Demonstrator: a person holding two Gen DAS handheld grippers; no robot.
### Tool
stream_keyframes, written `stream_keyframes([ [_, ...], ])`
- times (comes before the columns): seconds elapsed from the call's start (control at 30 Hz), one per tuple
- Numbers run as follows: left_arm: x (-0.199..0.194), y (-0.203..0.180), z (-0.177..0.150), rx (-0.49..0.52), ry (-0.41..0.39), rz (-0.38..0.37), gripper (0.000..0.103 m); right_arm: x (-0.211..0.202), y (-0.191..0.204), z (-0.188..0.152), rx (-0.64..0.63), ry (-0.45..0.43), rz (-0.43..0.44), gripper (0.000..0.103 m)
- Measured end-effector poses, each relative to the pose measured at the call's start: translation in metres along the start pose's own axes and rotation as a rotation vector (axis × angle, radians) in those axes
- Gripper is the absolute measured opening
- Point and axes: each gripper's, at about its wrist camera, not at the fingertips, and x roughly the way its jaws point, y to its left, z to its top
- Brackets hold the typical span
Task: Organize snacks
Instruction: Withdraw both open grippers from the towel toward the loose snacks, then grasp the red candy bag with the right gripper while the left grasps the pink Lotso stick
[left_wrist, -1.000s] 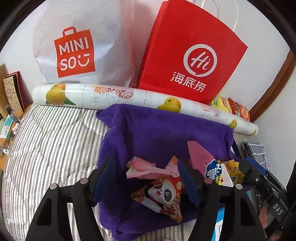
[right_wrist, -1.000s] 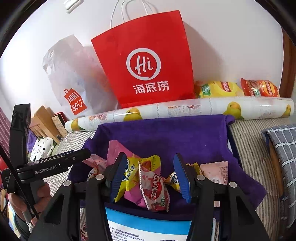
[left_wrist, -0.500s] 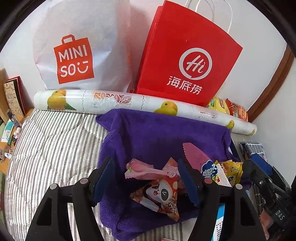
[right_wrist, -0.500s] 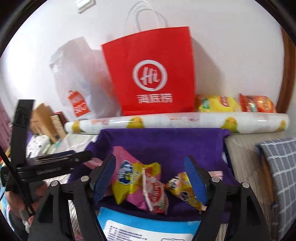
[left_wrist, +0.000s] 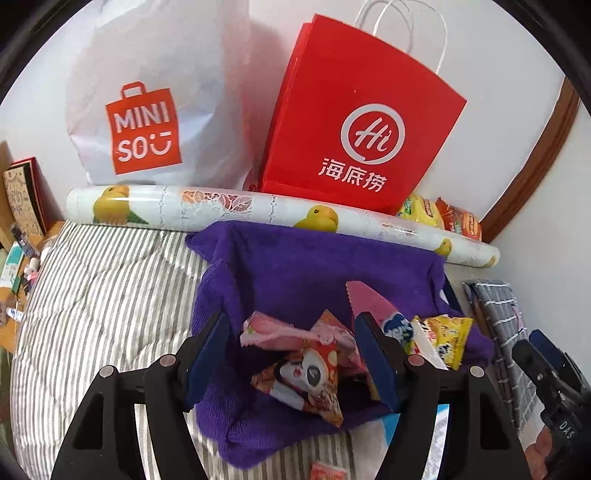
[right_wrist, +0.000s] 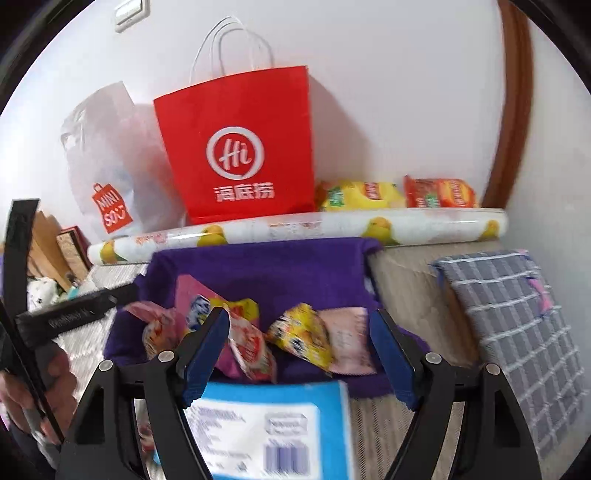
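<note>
A heap of small foil snack packets (left_wrist: 310, 369) lies on the near half of a purple terry towel (left_wrist: 314, 266) spread over a grey-striped quilt (left_wrist: 103, 295). The left gripper (left_wrist: 295, 358) hangs above the panda-printed packet (left_wrist: 306, 380), jaws wide, gripping nothing. The right gripper (right_wrist: 299, 354) hovers over the yellow packet (right_wrist: 303, 332) and pale pink packet (right_wrist: 347, 339), jaws wide too. The towel's far half is bare up to a duck-printed roll (left_wrist: 258, 210) along the quilt's far edge. Behind the roll stand a red paper bag (left_wrist: 354, 122) and a white plastic bag (left_wrist: 155, 103). A blue-and-white box (right_wrist: 266, 428) sits at the towel's near edge.
</note>
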Motion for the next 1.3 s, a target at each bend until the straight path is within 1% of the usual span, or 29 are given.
stream_keyframes([
  [0.13, -0.026, -0.005, -0.011, 0.003, -0.014, -0.024, 0.069, -0.022, -0.008, -0.012, 0.006, -0.012, -0.040, 0.078],
  [0.2, -0.039, -0.008, -0.018, 0.018, -0.021, -0.036, 0.069, -0.030, -0.009, -0.021, 0.011, -0.003, -0.026, 0.078],
  [0.3, -0.062, -0.009, -0.033, 0.046, -0.024, -0.034, 0.070, -0.041, -0.008, -0.034, 0.029, 0.010, 0.002, 0.077],
  [0.37, -0.071, -0.008, -0.042, 0.058, -0.022, -0.033, 0.073, -0.051, -0.008, -0.046, 0.064, 0.011, 0.041, 0.073],
  [0.4, -0.077, -0.007, -0.048, 0.059, -0.021, -0.029, 0.073, -0.054, -0.008, -0.052, 0.079, 0.023, 0.067, 0.073],
  [0.43, -0.082, -0.005, -0.054, 0.058, -0.023, -0.024, 0.074, -0.057, -0.007, -0.057, 0.084, 0.037, 0.094, 0.069],
  [0.47, -0.087, -0.003, -0.060, 0.054, -0.029, -0.020, 0.075, -0.060, -0.005, -0.065, 0.083, 0.056, 0.130, 0.064],
  [0.53, -0.095, 0.003, -0.070, 0.041, -0.035, -0.017, 0.076, -0.065, 0.000, -0.078, 0.079, 0.075, 0.175, 0.060],
  [0.63, -0.103, 0.011, -0.085, 0.017, -0.039, -0.007, 0.076, -0.073, 0.009, -0.102, 0.055, 0.104, 0.227, 0.058],
  [0.73, -0.108, 0.020, -0.096, -0.003, -0.044, 0.003, 0.076, -0.077, 0.021, -0.125, 0.023, 0.140, 0.266, 0.058],
  [0.8, -0.110, 0.025, -0.104, -0.017, -0.042, -0.005, 0.076, -0.078, 0.028, -0.141, 0.017, 0.160, 0.291, 0.058],
  [0.87, -0.111, 0.028, -0.109, -0.018, -0.041, -0.012, 0.076, -0.076, 0.039, -0.157, 0.003, 0.189, 0.345, 0.058],
  [0.93, -0.113, 0.030, -0.117, -0.009, -0.038, -0.013, 0.076, -0.074, 0.047, -0.168, -0.012, 0.210, 0.379, 0.058],
  [1.0, -0.113, 0.033, -0.124, 0.003, -0.033, -0.013, 0.076, -0.072, 0.056, -0.179, -0.037, 0.225, 0.396, 0.061],
  [1.03, -0.114, 0.034, -0.128, 0.008, -0.031, -0.012, 0.076, -0.071, 0.060, -0.182, -0.046, 0.228, 0.405, 0.066],
  [1.07, -0.115, 0.036, -0.130, 0.010, -0.030, -0.011, 0.076, -0.071, 0.063, -0.184, -0.056, 0.230, 0.412, 0.069],
  [1.17, -0.116, 0.044, -0.135, -0.002, -0.025, -0.008, 0.076, -0.069, 0.071, -0.191, -0.084, 0.222, 0.388, 0.070],
  [1.3, -0.117, 0.053, -0.139, -0.020, -0.024, -0.017, 0.076, -0.058, 0.082, -0.197, -0.117, 0.250, 0.373, 0.070],
])
